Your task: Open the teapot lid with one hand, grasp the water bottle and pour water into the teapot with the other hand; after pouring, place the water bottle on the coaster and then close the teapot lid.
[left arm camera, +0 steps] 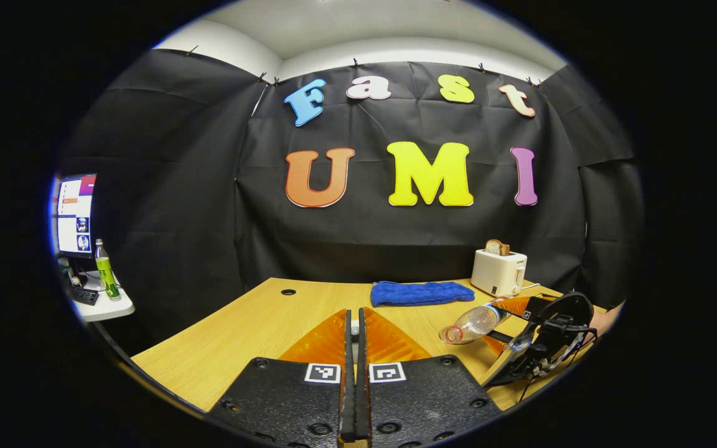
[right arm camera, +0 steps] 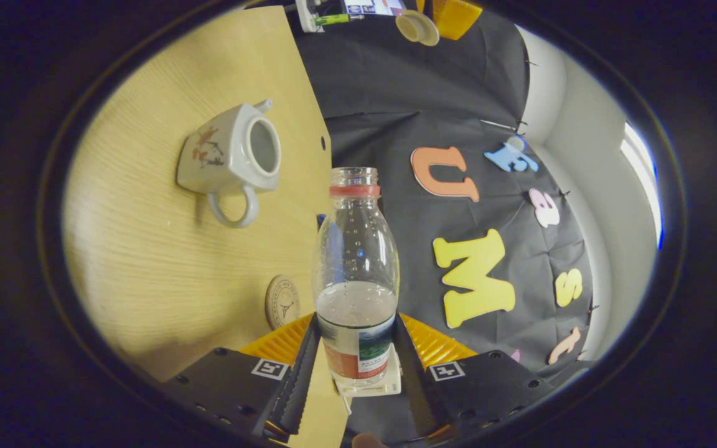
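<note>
While right fingers (right arm camera: 353, 367) grip the bottle (right arm camera: 356, 274), left fingers (left arm camera: 353, 348) pinch closed; toaster (left arm camera: 498, 272) behind.

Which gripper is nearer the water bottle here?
Right. The right gripper has both fingers pressed on the water bottle, tilting it sideways over the table. The left gripper is shut and sits apart from it, off to its side.

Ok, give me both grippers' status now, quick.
Left gripper: shut; whether it is pinching the lid cannot be told.
Right gripper: shut on the water bottle, tipped over on its side, cap off.
</note>
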`<state>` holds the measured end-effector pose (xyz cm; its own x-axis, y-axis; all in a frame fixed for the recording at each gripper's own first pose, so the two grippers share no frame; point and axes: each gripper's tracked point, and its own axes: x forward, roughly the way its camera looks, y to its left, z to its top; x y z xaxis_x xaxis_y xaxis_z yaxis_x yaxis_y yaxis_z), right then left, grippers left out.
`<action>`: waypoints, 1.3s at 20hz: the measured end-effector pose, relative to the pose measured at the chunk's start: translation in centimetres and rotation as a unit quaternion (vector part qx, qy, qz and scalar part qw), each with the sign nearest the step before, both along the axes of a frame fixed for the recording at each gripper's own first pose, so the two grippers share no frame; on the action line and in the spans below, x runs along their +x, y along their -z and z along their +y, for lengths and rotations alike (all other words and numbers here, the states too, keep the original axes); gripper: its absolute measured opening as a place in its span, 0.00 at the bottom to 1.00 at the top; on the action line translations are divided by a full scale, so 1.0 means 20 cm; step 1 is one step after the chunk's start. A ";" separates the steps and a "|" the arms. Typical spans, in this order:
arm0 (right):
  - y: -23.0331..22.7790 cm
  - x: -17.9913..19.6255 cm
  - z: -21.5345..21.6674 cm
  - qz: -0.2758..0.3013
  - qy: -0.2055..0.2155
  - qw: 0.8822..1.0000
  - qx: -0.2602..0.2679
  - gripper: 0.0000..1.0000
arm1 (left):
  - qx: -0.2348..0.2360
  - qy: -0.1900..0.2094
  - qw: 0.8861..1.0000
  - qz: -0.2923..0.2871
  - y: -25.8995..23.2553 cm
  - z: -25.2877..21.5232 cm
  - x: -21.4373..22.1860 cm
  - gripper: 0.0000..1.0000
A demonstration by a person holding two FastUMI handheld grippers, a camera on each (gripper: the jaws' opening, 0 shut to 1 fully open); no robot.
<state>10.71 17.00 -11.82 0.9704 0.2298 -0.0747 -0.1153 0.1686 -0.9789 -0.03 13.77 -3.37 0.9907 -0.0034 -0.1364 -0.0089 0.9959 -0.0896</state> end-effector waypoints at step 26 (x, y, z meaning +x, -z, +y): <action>-0.09 0.03 0.12 -0.070 -0.054 0.984 -0.152 0.67 | -0.010 -0.019 1.000 0.000 0.00 0.10 -0.02 0.03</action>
